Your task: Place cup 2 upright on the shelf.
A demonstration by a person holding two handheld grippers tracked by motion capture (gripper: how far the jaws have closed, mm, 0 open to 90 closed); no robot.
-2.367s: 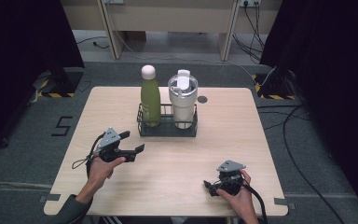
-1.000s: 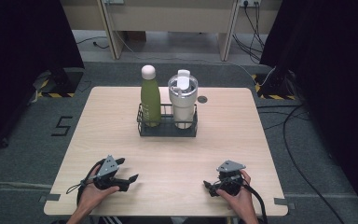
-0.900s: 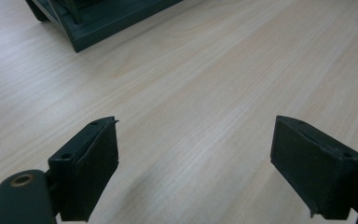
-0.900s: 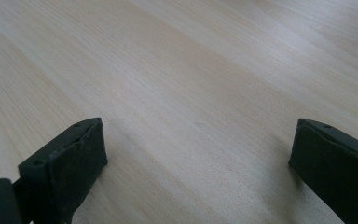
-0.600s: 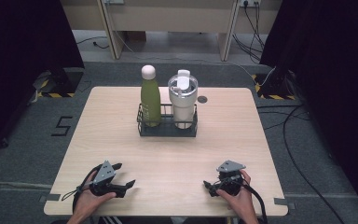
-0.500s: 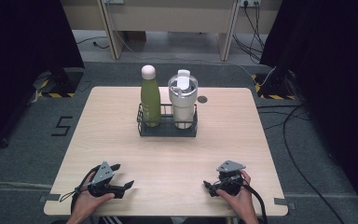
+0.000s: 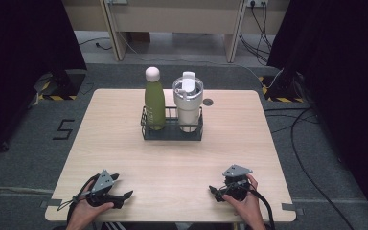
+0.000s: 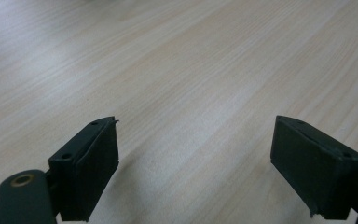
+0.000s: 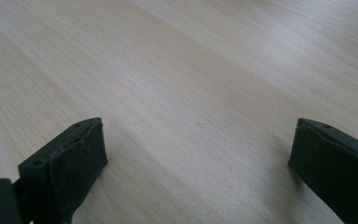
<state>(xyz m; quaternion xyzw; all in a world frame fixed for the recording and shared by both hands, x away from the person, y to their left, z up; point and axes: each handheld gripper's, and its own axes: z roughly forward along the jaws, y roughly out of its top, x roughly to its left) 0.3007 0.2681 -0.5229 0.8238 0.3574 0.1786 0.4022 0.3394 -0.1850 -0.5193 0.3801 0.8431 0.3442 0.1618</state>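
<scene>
On the far middle of the wooden table (image 7: pixel 124 143) a black wire rack (image 7: pixel 172 132) holds a green bottle (image 7: pixel 154 100) with a pale cap and a white lidded tumbler (image 7: pixel 188 106), both upright. Near the front left edge my left gripper (image 7: pixel 123 186) lies low in a hand, open, its jaws pointing right. The left gripper view has bare wood between the spread jaws of my left gripper (image 8: pixel 196 122). At the front right my right gripper (image 7: pixel 214 191) rests in the other hand, pointing left. Its own view also has only table between the jaws of my right gripper (image 9: pixel 198 125), which is open.
A small dark disc (image 7: pixel 208 101) sits in the tabletop just right of the tumbler. Bare wood stretches between the rack and both grippers. Cables (image 7: pixel 311 139) trail over the floor to the right, and a "5" mark (image 7: pixel 65 129) lies on the floor at left.
My left gripper has drawn back from mid-table toward the front left edge and sunk slightly. The right gripper, the rack and both vessels have kept still.
</scene>
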